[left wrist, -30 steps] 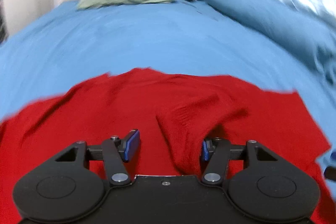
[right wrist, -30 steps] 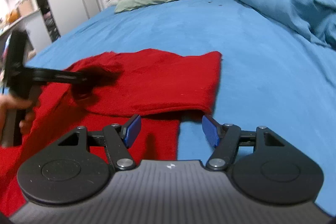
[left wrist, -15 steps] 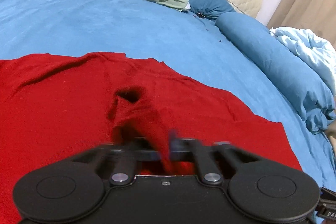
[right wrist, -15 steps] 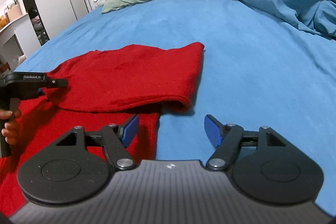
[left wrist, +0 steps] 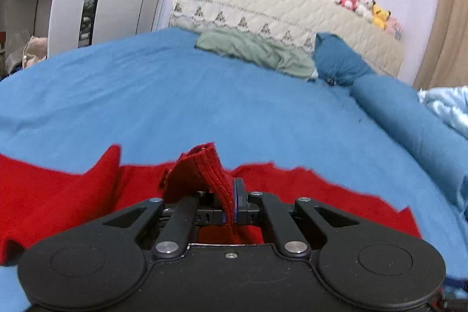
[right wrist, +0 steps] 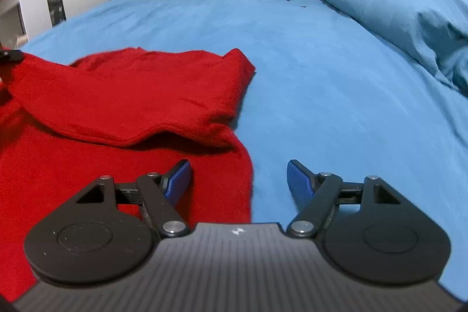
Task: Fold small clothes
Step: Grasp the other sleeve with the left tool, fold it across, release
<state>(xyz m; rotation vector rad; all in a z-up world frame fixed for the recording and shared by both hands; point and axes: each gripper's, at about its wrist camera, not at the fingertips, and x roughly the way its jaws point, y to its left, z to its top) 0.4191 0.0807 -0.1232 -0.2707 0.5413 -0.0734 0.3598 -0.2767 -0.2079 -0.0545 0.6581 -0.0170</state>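
A red knitted garment point(left wrist: 73, 195) lies spread on the blue bed sheet point(left wrist: 204, 107). My left gripper point(left wrist: 231, 203) is shut on a ribbed edge of it and holds that fold lifted above the rest. In the right wrist view the red garment point(right wrist: 122, 107) lies partly folded over itself, its right edge between the fingers. My right gripper point(right wrist: 238, 180) is open and empty, low over that edge, with its left fingertip point(right wrist: 180, 177) over the red cloth and its right one over the sheet.
A green cloth point(left wrist: 254, 51) and a dark blue pillow point(left wrist: 339, 60) lie at the headboard. A rolled blue duvet point(right wrist: 403, 16) runs along the right side. White shelves point(left wrist: 38, 5) stand at the left.
My left gripper has closed on the red fold and lifted it, tilting up toward the headboard. My right gripper has moved closer to the garment's right edge and stayed open.
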